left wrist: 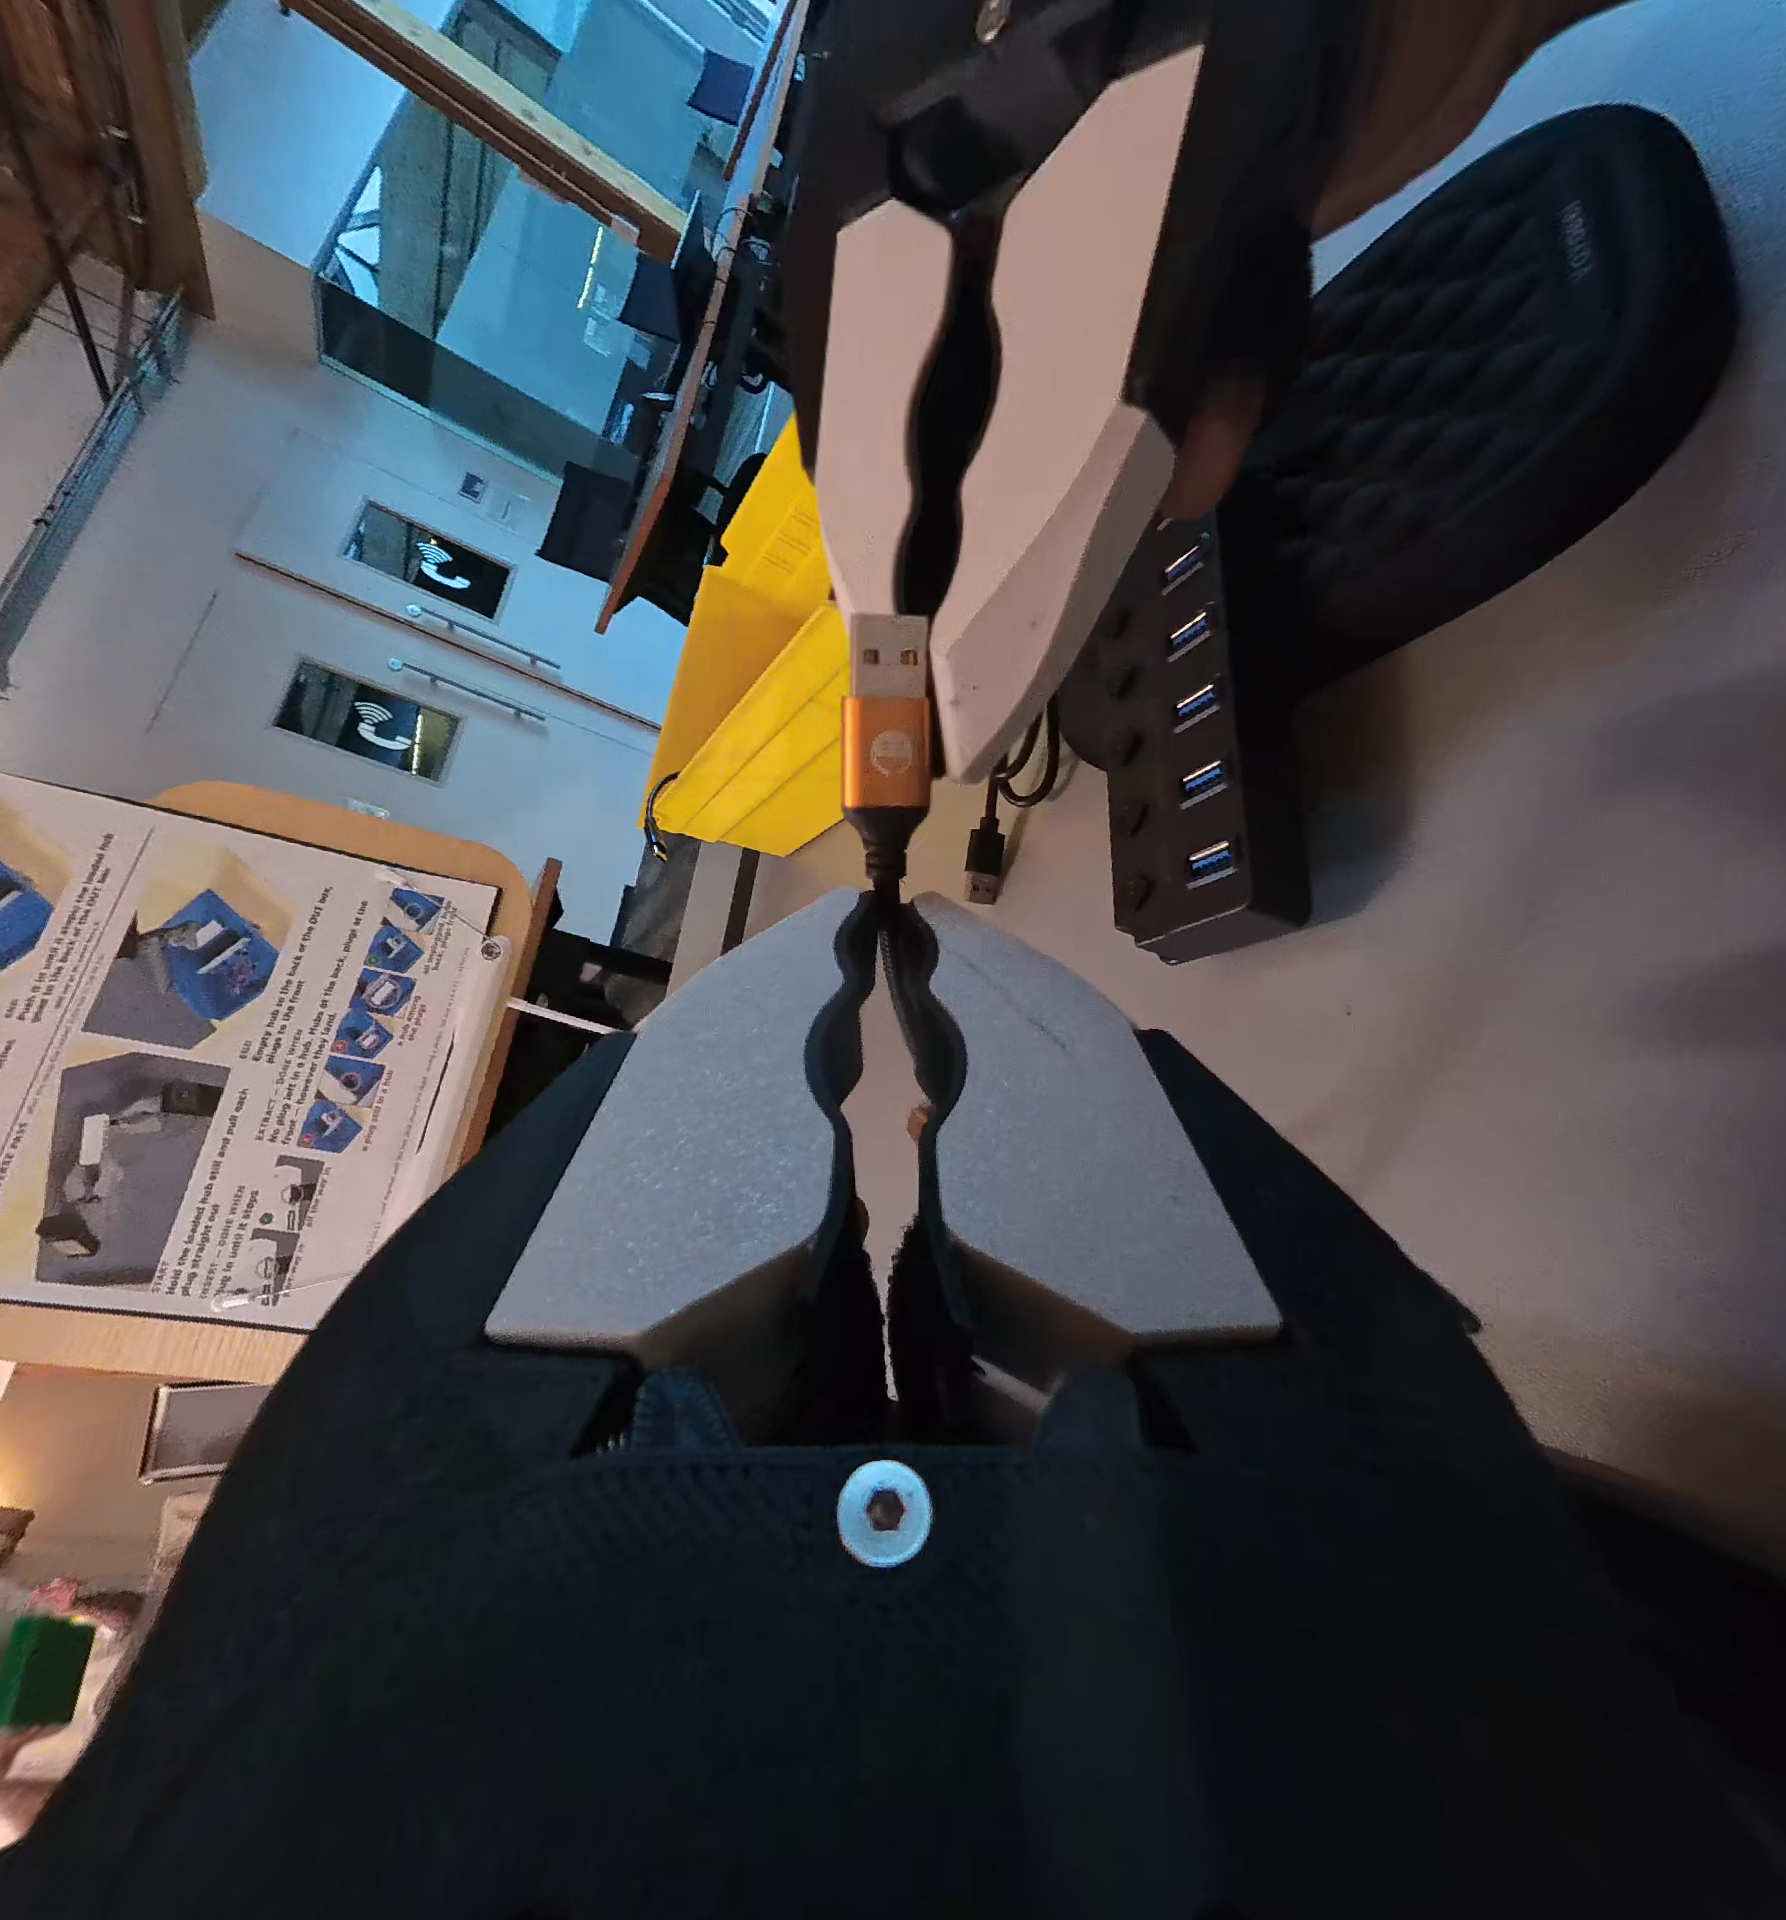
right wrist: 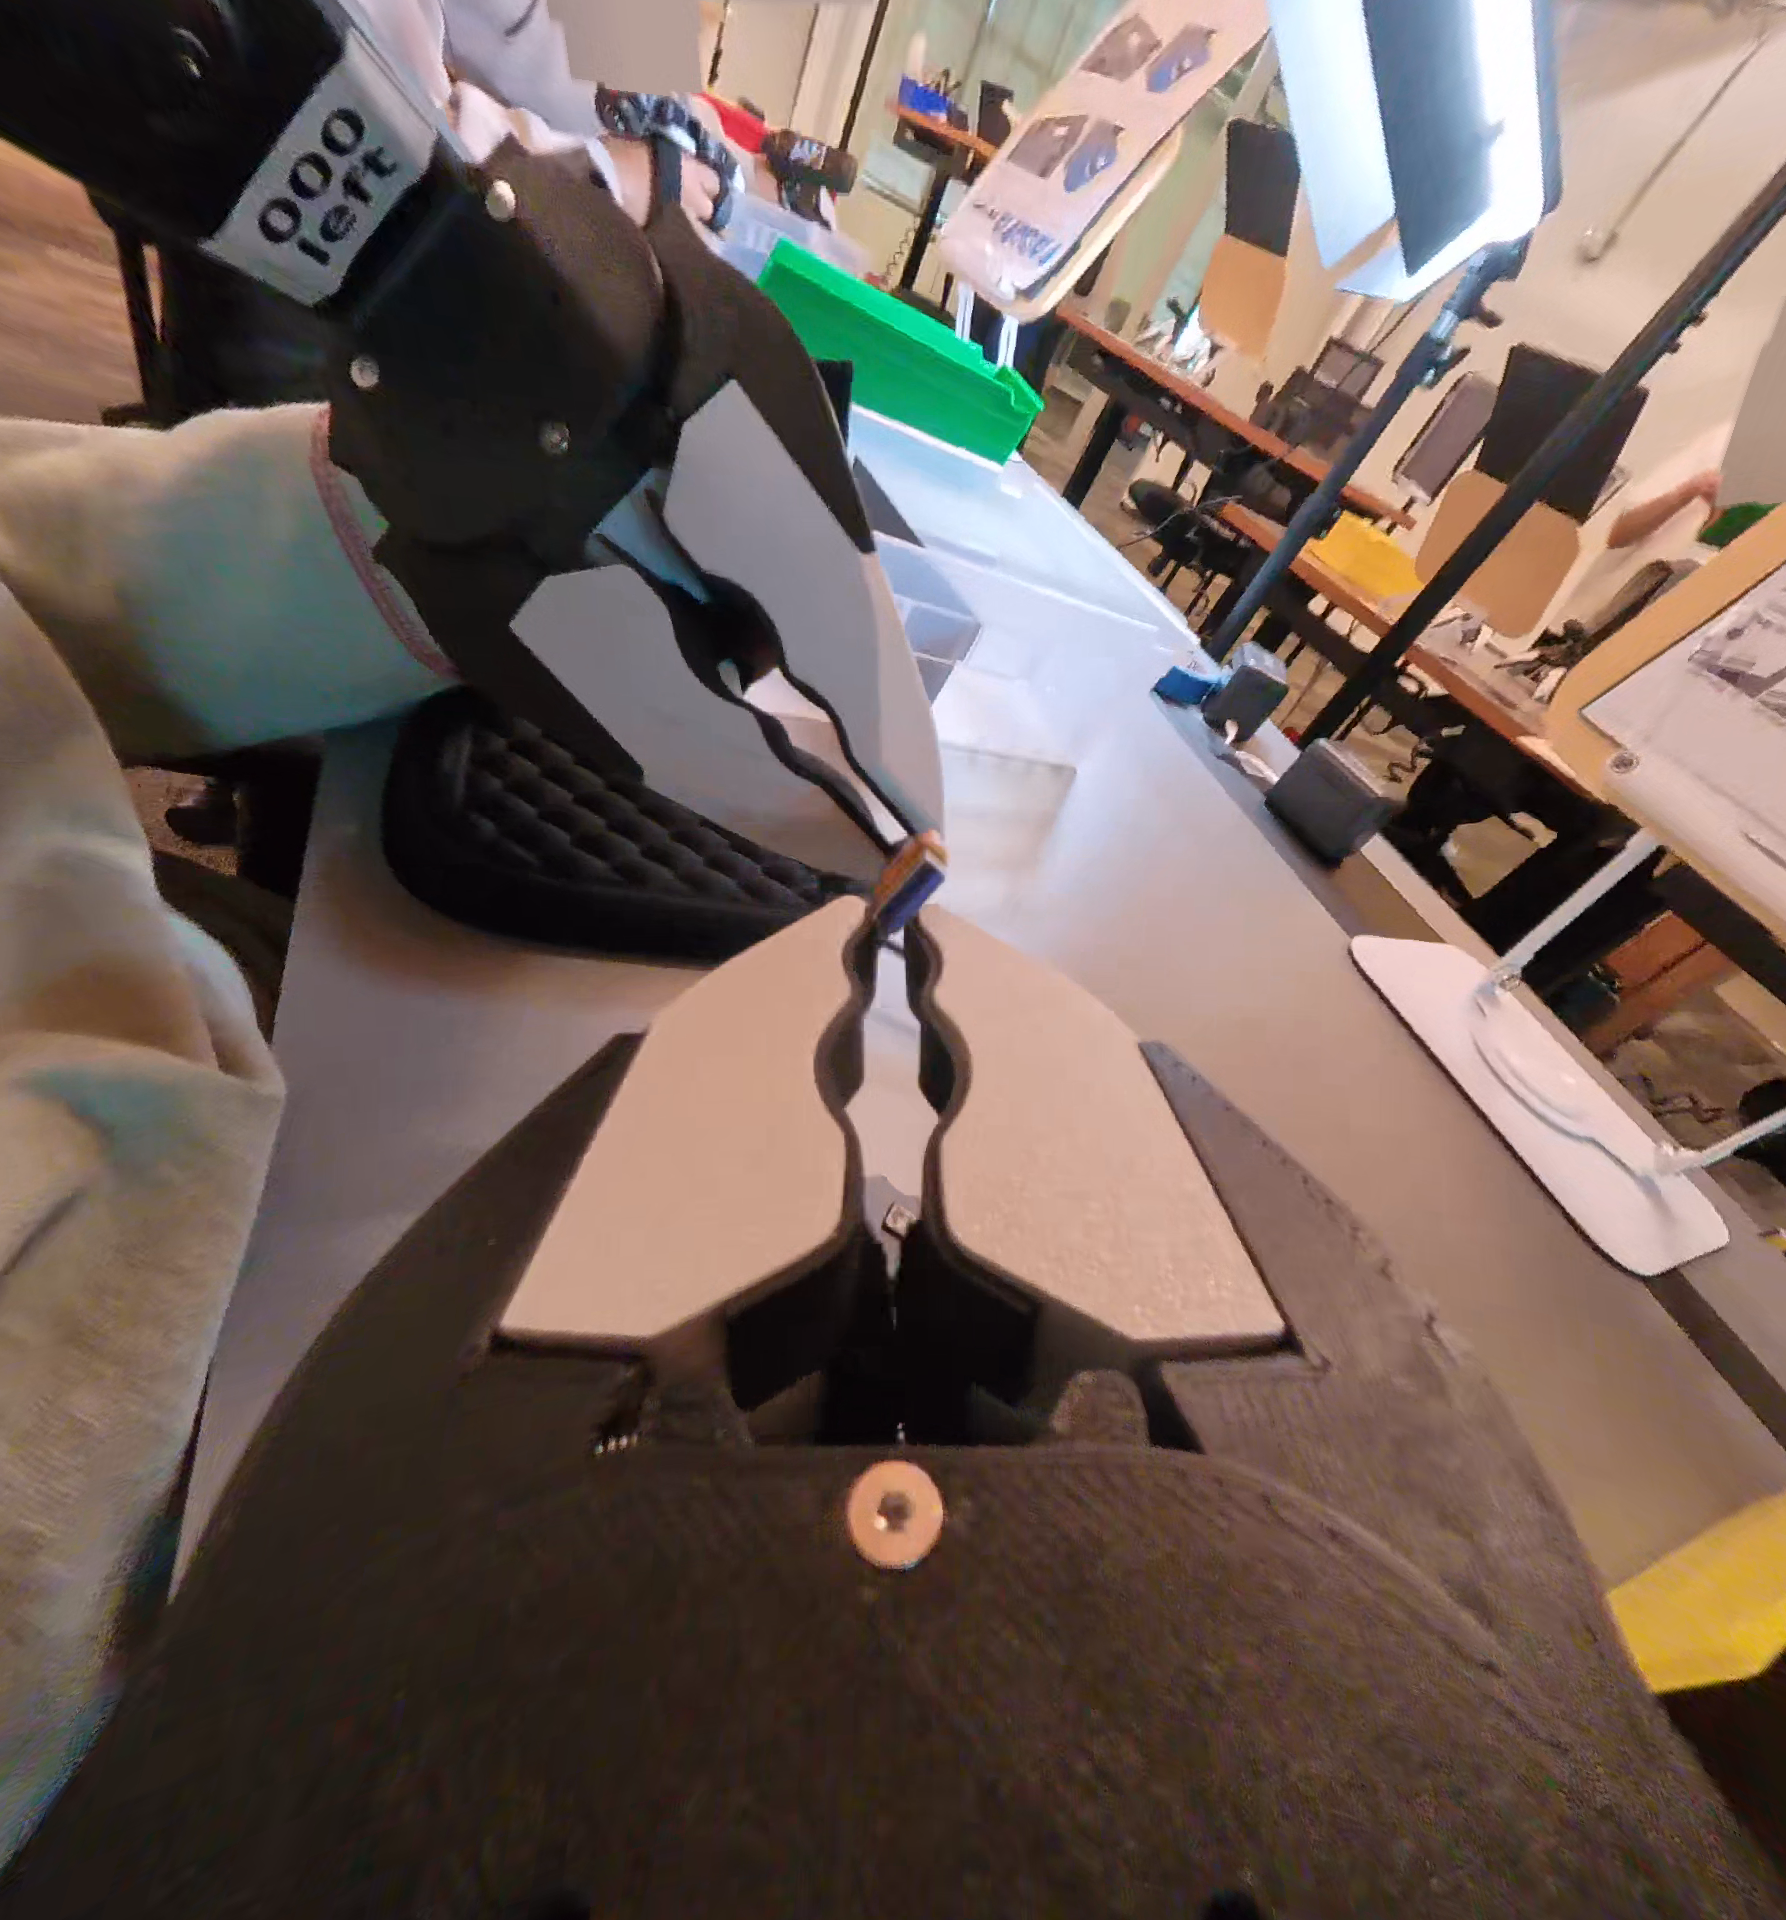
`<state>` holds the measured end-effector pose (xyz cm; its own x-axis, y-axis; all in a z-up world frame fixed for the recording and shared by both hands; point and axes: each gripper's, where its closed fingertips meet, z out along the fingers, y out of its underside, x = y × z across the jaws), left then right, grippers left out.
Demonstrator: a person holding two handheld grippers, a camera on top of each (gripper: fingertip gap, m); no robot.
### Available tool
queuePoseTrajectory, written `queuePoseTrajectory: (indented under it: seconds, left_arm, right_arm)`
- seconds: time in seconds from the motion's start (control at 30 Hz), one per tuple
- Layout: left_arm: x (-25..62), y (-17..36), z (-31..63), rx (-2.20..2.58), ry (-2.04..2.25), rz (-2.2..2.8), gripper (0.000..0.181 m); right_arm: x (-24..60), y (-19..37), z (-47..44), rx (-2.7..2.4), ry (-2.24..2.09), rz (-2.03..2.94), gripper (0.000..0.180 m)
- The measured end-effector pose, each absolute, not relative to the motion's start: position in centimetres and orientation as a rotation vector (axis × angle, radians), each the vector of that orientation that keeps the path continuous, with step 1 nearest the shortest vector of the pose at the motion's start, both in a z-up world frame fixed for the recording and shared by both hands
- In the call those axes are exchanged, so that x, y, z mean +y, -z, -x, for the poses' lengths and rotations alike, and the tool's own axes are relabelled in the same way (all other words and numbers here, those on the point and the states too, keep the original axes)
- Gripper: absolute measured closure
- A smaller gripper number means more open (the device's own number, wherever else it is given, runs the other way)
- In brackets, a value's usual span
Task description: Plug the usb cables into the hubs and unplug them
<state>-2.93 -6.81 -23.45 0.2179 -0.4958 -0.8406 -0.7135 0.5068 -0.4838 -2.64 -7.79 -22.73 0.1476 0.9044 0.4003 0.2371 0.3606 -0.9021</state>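
Broadly, a pale table (left wrist: 1595, 1039) carries everything, and on it, from biggest down, lie a black quilted pad (left wrist: 1471, 384), a yellow bin (left wrist: 754, 727) at the table's edge, and a black USB hub (left wrist: 1206, 790) with a row of blue ports and round buttons, resting just beside the pad. A loose black cable plug (left wrist: 984, 860) lies on the table close to the hub, not plugged in.

Next in size come the two tools. The left gripper (left wrist: 887, 914) fills the lower half of its own view, its grey fingers (left wrist: 723, 1122) pressed together on the braided cable just behind the orange USB plug (left wrist: 886, 750), so the plug stands out past the fingertips with its silver metal end pointing away. The right gripper (left wrist: 915, 623) comes in from above in that view, its tips meeting the metal end of the plug; its jaws look nearly together there, with the plug's tip at or between them, though I cannot tell whether they actually pinch it. The plug is held in the air, apart from the hub and beside its row of ports.

From the right wrist view, both grippers meet tip to tip over the table, a small orange-and-blue plug end (right wrist: 913, 878) between them, with a person's pale sleeve (right wrist: 89, 831) at the left.
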Motion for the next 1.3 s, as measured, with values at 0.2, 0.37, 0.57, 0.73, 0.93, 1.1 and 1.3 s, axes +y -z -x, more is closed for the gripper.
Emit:
queuePoseTrajectory:
  seconds: [0.2, 0.37, 0.57, 0.73, 0.93, 1.1, 1.3]
  left_arm:
    - [-6.9, 23.3, 2.7, 1.399, -0.125, 1.131, 0.176]
    - [-7.2, 23.3, 2.5, 1.398, -0.065, 1.148, 0.176]
    - [-7.1, 24.1, 2.6, 1.443, -0.090, 1.171, 0.177]
    - [-7.6, 25.5, 2.0, 1.525, -0.069, 1.210, 0.177]
    - [-8.4, 26.6, 1.3, 1.613, -0.007, 1.249, 0.177]
    - [-8.6, 26.2, 1.3, 1.615, 0.006, 1.255, 0.176]
    - [-8.2, 19.3, 1.8, 1.159, 0.301, 1.153, 0.146]
  right_arm:
    - [-7.6, 21.7, 2.0, -1.330, -0.657, 1.077, 0.180]
    - [-8.2, 22.5, 1.6, -1.435, -0.611, 0.998, 0.164]
    - [-7.9, 22.8, -0.2, -1.550, -0.321, 0.854, 0.132]
    - [-10.1, 22.5, 0.9, -1.635, -0.062, 0.543, 0.141]
    - [-10.5, 24.0, 1.4, -1.860, 0.380, 0.311, 0.151]
    - [-10.5, 24.5, 1.3, -1.972, 0.423, 0.283, 0.170]
    - [-8.8, 19.9, 0.8, -1.643, 0.063, 0.508, 0.172]
